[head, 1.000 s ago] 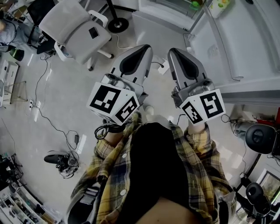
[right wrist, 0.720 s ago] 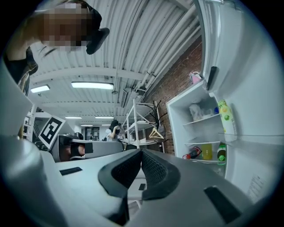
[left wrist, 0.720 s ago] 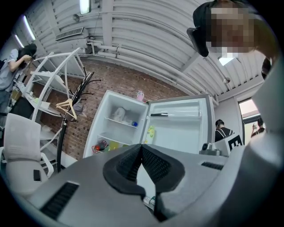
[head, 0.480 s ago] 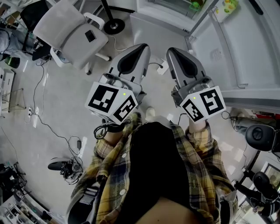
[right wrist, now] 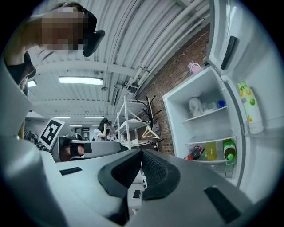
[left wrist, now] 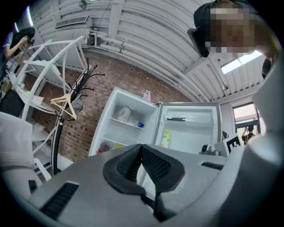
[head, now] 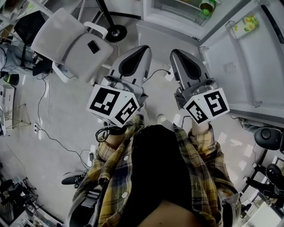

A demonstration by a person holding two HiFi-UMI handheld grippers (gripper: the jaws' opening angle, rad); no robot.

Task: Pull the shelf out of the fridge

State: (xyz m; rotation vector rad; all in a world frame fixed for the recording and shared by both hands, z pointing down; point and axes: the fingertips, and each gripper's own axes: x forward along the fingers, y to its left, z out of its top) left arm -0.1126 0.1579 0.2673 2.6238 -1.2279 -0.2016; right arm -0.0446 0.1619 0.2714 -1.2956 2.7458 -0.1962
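Observation:
The white fridge [head: 171, 13] stands open at the top of the head view, its door [head: 248, 62] swung out to the right. In the left gripper view the fridge [left wrist: 116, 139] is some way ahead, with an upper shelf [left wrist: 125, 124] that carries a few items. The right gripper view shows the upper shelf [right wrist: 205, 115] and a lower shelf [right wrist: 208, 141] above some bottles. My left gripper [head: 138, 49] and right gripper [head: 176, 53] are side by side, level, both short of the fridge. Each one is shut with nothing between its pads, as seen on the left gripper [left wrist: 142, 148] and the right gripper [right wrist: 141, 153].
A white office chair [head: 71, 37] stands on the floor to the left, with a coat stand's base [head: 116, 31] behind it. Cables [head: 46, 133] trail over the floor at left. A white rack [left wrist: 49, 71] and a coat stand with a hanger [left wrist: 66, 101] flank the fridge.
Both grippers have moved forward together toward the fridge. More of the fridge and its door now shows at the top of the head view. Both stay shut.

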